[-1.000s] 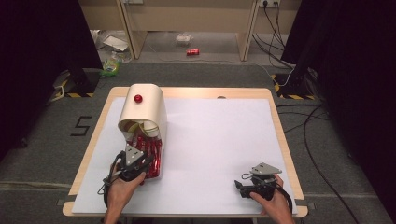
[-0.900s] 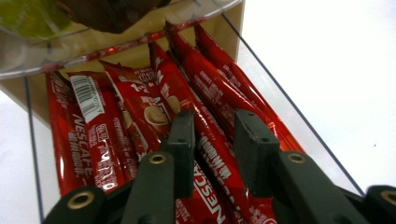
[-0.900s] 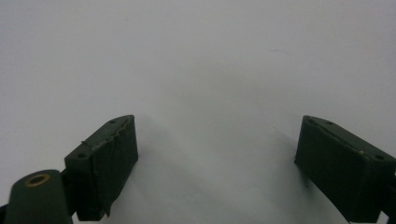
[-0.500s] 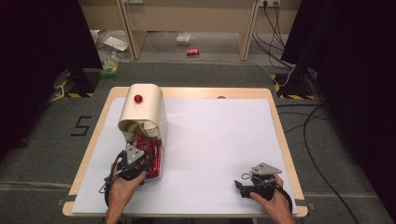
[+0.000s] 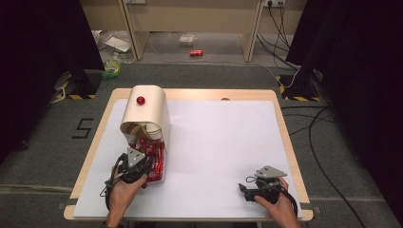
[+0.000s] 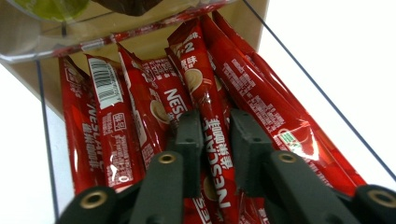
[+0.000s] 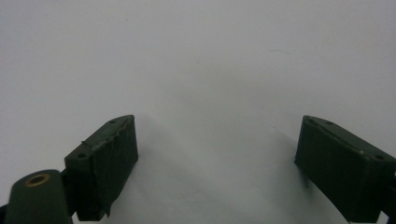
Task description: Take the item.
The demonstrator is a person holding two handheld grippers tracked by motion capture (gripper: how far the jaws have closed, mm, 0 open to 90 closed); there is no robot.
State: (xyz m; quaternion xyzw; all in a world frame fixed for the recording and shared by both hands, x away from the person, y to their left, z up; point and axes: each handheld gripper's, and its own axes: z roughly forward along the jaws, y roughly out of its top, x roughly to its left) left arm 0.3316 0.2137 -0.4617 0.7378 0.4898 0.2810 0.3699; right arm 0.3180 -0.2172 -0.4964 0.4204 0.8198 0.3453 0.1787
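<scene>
At the near edge of the white-topped table (image 5: 228, 142), a person works a pair of hand-held grippers. The right gripper (image 5: 259, 187), near right, rests idle with its jaws spread wide over bare surface, nothing between them. Near left, the left gripper (image 6: 212, 140) reaches into the clear tray (image 5: 160, 164) at the foot of a cream-coloured dispenser (image 5: 152, 111); its jaws have just been closing and now pinch a single red coffee sachet (image 6: 212, 116) across its narrow width, the packet standing between the pads. That sachet lies on top of a loose heap of other red sachets (image 6: 112, 130), overlapping at angles. Farther back, the dispenser carries a red knob (image 5: 140, 100) on its curved top.

The risk from here appears to be the slick foil: a grip this narrow may let the sachet slide out on the lift, or a neighbouring packet lying against it may be dragged over the tray's low wall. A hurried pull could also shift the light tray
</scene>
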